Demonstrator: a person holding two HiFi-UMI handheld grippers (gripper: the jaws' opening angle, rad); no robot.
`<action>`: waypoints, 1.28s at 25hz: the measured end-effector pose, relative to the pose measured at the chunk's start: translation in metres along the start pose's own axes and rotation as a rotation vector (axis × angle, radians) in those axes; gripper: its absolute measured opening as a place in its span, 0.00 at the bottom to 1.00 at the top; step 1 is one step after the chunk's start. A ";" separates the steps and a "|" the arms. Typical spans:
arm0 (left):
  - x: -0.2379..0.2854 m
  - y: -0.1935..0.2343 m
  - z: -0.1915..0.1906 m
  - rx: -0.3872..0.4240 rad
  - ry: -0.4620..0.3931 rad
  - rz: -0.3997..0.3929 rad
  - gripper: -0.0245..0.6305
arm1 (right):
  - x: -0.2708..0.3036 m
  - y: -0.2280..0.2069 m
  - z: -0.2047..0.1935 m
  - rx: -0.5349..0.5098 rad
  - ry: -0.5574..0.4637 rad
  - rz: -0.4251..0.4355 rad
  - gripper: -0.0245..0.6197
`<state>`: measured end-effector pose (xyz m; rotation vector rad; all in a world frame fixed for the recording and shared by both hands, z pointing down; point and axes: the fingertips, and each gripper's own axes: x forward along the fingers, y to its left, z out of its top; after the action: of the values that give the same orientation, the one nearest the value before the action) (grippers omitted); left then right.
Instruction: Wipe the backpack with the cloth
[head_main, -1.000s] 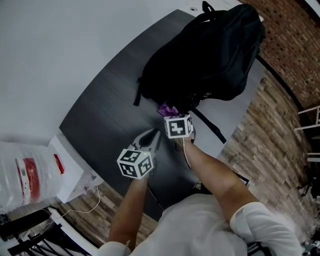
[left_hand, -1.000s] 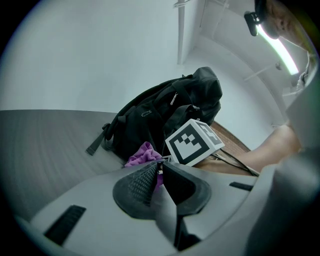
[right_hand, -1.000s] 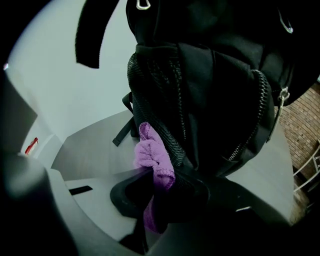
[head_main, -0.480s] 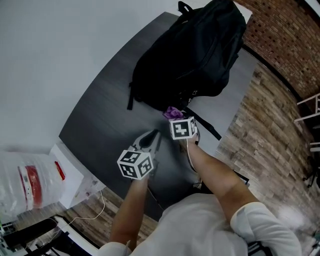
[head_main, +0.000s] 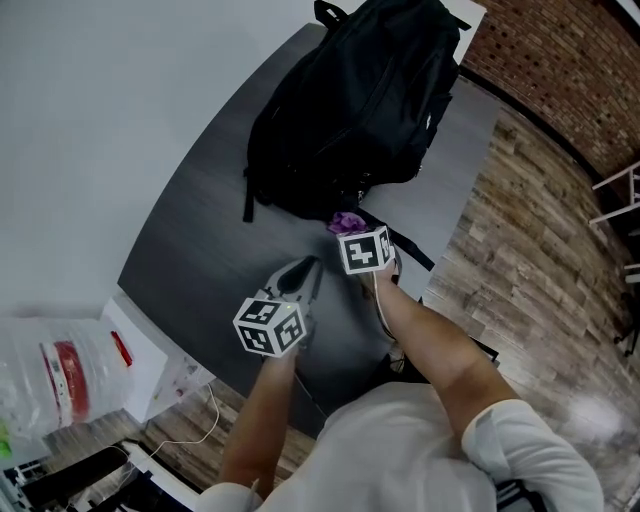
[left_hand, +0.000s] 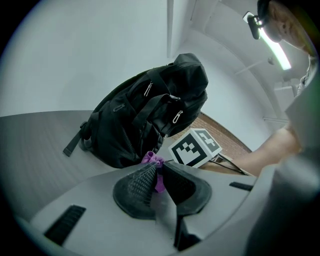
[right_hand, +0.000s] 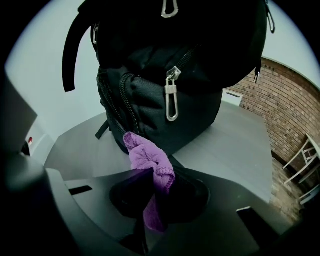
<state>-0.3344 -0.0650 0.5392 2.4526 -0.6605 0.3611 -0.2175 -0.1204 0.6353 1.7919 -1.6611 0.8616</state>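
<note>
backpack (head_main: 350, 100): black, slumped across far end of dark table (head_main: 200, 240), bottom edge turned toward both grippers. cloth (head_main: 347, 222): purple, bunched, pinched in right gripper (head_main: 358, 238), with a tuft poking out ahead of clamped jaws, right at foot of front pocket; cannot tell whether touching fabric or just short of it. left gripper (head_main: 303, 272): just beside, low over table, nearly closed on nothing, with purple showing only past the slit between jaws. likely trouble from here: only a small fold gripped, so a hard drag over rough fabric could pull cloth free or leave bare jaw tips scraping instead. also metal zip pull (right_hand: 171, 97) hanging dead ahead of cloth, plus others higher up, ready to snag the terry loops on an upward stroke. also nothing bracing the pack, so pushing could shove it along smooth table toward far edge; probably wiser to steady it with the idle left gripper first. loose strap (head_main: 410, 250) trailing on table right by right gripper, and side strap (head_main: 247, 200) drooping at left, both apt to catch or get dragged. around: plastic bag (head_main: 55, 365) and white box (head_main: 140, 345) down at lower left, thin cable (head_main: 200, 420) over wood floor (head_main: 530, 270), brick wall (head_main: 570, 60) and white chair (head_main: 620, 190) at right, all well apart from the wiping path. nothing between cloth and pack.
</note>
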 end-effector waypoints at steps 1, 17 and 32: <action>0.001 -0.002 0.000 0.002 0.003 -0.003 0.07 | -0.001 -0.004 0.000 0.002 -0.001 -0.006 0.12; 0.016 -0.035 0.004 0.052 0.038 -0.020 0.07 | -0.040 -0.093 0.032 0.034 -0.126 -0.080 0.12; 0.034 -0.095 0.018 0.047 -0.027 -0.123 0.07 | -0.134 -0.190 0.034 0.029 -0.208 -0.115 0.12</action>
<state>-0.2531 -0.0201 0.4949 2.5320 -0.5148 0.2987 -0.0302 -0.0422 0.5179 2.0340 -1.6589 0.6717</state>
